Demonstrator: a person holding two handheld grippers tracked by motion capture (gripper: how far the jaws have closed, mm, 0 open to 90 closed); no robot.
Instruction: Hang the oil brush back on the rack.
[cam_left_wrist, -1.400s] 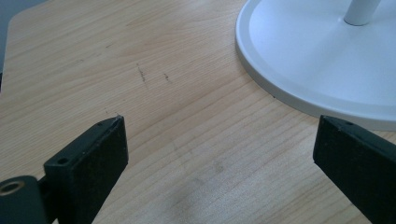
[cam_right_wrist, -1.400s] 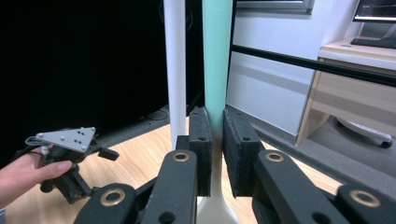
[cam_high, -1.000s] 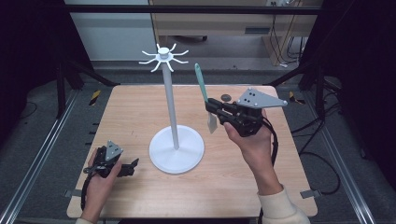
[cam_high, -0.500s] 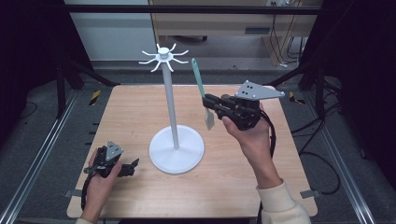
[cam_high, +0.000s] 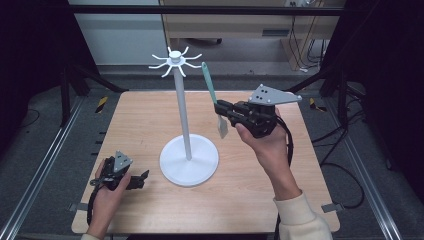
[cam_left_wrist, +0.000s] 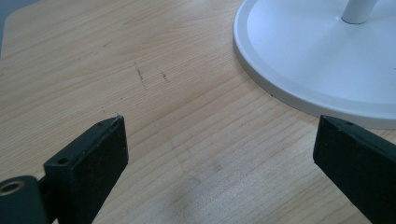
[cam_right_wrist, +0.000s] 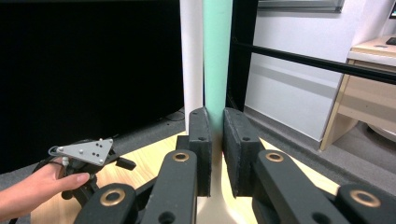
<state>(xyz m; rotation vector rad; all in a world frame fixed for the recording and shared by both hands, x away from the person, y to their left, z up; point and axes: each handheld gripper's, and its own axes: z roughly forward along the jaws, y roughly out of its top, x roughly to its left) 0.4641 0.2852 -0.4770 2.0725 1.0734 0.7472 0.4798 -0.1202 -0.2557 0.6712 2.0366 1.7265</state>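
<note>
My right gripper (cam_high: 226, 111) clamps green spatula (cam_high: 208, 85) beside white stand (cam_high: 182, 115); my left gripper (cam_high: 141, 178) rests spread wide on table (cam_high: 135, 115).

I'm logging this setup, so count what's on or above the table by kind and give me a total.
Handheld grippers: 2, the left gripper resting open on the table, the right gripper raised.
White hook stand: 1.
Green-handled spatula: 1, clamped in the right gripper beside the stand's pole.
Total: 4.
</note>
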